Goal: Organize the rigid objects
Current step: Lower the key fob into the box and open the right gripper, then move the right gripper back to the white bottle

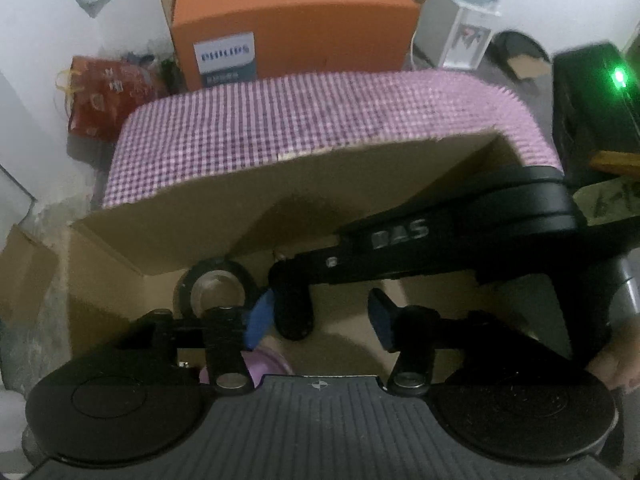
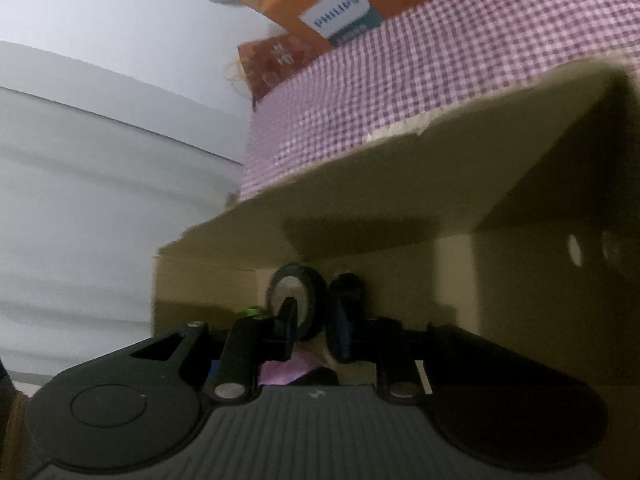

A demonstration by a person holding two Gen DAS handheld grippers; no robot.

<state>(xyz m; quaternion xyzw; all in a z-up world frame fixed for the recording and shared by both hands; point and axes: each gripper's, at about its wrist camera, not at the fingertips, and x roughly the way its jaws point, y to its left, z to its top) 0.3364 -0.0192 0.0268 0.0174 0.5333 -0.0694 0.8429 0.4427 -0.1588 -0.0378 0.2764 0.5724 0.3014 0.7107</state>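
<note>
Brown cardboard box (image 1: 224, 216) interior, dim. Left gripper (image 1: 316, 322) part-open, empty; right gripper (image 2: 314, 330) narrow, nothing visibly held. Black tape roll (image 1: 216, 284) against far wall: light, stiff; pinch rim through centre hole.

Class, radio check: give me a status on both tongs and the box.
Left tongs open, empty, inside the brown cardboard box. Right tongs nearly closed, nothing visibly held. Black tape roll on the box floor. Right tongs cross ahead of left.

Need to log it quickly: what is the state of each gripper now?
Left gripper: open, nothing held.
Right gripper: barely open, nothing held.
</note>
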